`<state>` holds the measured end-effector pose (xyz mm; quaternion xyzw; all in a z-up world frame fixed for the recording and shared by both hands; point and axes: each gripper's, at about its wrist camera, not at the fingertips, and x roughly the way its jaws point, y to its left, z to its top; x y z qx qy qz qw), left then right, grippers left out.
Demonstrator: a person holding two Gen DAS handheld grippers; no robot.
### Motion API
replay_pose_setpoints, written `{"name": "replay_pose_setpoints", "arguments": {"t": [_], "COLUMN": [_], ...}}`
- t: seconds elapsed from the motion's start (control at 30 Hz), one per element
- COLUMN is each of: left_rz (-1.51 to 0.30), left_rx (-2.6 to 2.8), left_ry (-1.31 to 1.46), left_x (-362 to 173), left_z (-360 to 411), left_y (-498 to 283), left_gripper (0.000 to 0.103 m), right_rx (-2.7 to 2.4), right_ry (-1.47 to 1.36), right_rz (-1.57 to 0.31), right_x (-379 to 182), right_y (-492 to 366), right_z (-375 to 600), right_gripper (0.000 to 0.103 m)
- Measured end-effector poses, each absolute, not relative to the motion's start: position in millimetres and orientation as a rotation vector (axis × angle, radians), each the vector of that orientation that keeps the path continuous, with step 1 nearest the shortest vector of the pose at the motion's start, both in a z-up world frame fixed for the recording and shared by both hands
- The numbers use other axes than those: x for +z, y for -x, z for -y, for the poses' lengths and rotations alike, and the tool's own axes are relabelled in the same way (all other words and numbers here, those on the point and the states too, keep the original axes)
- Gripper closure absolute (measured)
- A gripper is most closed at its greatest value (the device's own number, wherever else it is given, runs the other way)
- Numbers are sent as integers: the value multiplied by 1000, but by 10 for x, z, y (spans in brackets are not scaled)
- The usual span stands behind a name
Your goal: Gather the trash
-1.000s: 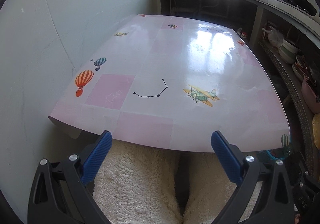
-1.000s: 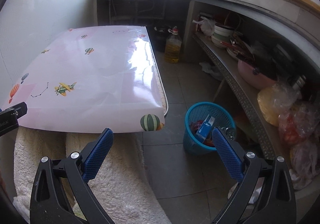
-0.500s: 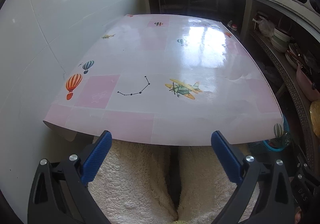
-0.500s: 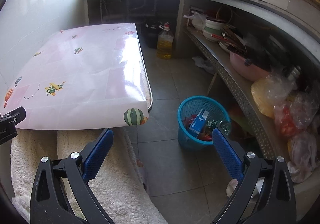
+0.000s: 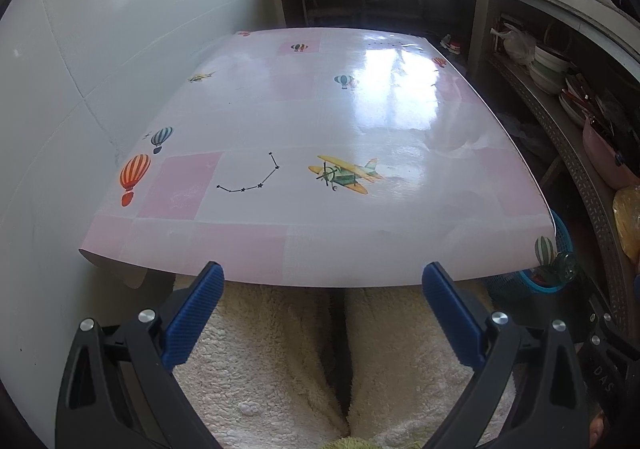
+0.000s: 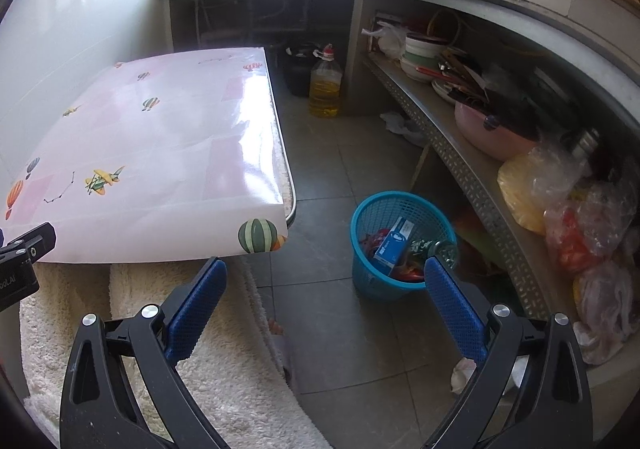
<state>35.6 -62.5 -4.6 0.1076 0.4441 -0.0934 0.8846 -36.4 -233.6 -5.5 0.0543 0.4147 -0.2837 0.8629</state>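
Observation:
A blue mesh trash basket (image 6: 372, 269) stands on the floor right of the table, holding a blue box (image 6: 394, 241), a glass bottle (image 6: 438, 249) and red wrappers. Its rim also shows past the table corner as the basket (image 5: 560, 233) in the left wrist view. My right gripper (image 6: 325, 273) hangs open over the floor, short of the basket, nothing between its blue fingers. My left gripper (image 5: 322, 279) is open too, held in front of the near edge of the pink table (image 5: 320, 137), empty. No trash lies on the tabletop.
A person's legs in cream fleece (image 5: 280, 361) fill the space under both grippers. A shelf (image 6: 472, 165) along the right carries bowls, a pink basin (image 6: 492, 133) and plastic bags (image 6: 576, 217). An oil bottle (image 6: 326, 85) stands on the floor. White scraps (image 6: 464, 369) lie by the shelf foot.
Both grippers have drawn back and risen a little, so the table and the basket sit farther away in view. Both stay open and empty.

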Motion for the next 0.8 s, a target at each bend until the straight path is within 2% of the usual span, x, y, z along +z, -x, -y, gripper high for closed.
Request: {"name": "replay_pose_setpoints", "arguments": {"t": [0.8], "left_rz": [-924], "left_rx": [-198], "left_ry": [-229], "left_x": [-44], "left_z": [653], "left_y": [-332], "left_gripper": [6], "right_rx": [-598], "right_ry": [-110], "right_rz": [-862], "right_x": [-21], "right_y": [361], "right_z": [2350], "right_gripper": [8]}}
